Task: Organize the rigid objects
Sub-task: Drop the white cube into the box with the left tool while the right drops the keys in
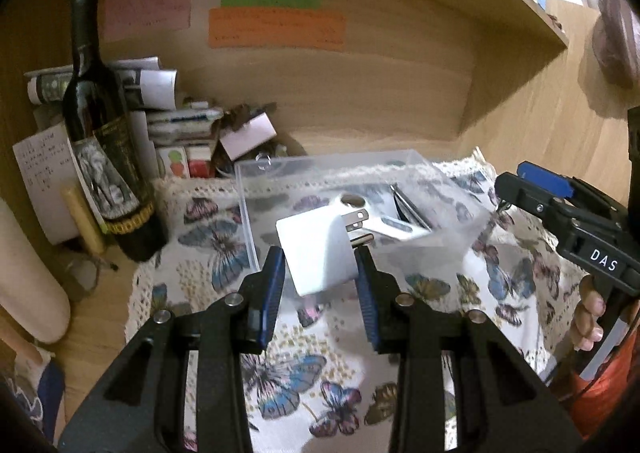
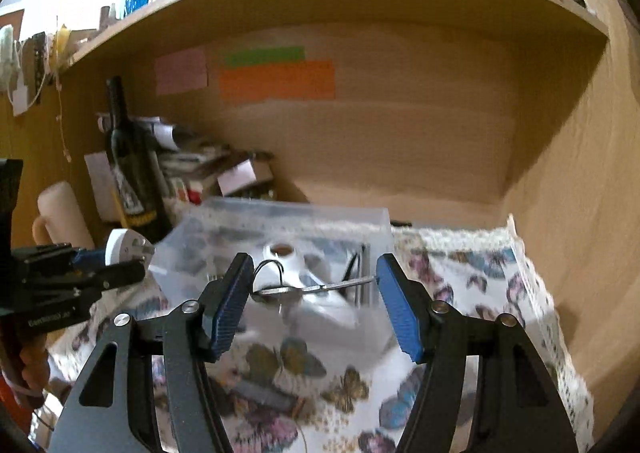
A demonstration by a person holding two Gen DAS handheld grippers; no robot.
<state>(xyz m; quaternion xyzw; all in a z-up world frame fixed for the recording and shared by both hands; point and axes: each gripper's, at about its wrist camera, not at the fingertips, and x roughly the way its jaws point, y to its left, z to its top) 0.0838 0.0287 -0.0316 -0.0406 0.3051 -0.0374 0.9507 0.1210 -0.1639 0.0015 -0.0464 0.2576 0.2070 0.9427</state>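
Note:
My left gripper (image 1: 320, 273) is shut on a white plug adapter (image 1: 316, 253), its metal prongs pointing toward a clear plastic box (image 1: 256, 173) on the butterfly cloth. The box holds a white flat object with a hole (image 1: 384, 227) and a metal tool (image 1: 412, 209). In the right wrist view my right gripper (image 2: 316, 293) is open, with small scissors (image 2: 304, 287) spanning the gap between its pads, above the box (image 2: 376, 221). I cannot tell if the pads touch the scissors. The left gripper with the adapter (image 2: 120, 247) shows at the left.
A dark wine bottle (image 1: 104, 141) stands at the left beside papers and small boxes (image 1: 192, 133). A butterfly-print cloth (image 1: 288, 373) covers the desk. A wooden shelf back with coloured notes (image 1: 276, 27) is behind. A cream roller (image 1: 28, 277) lies far left.

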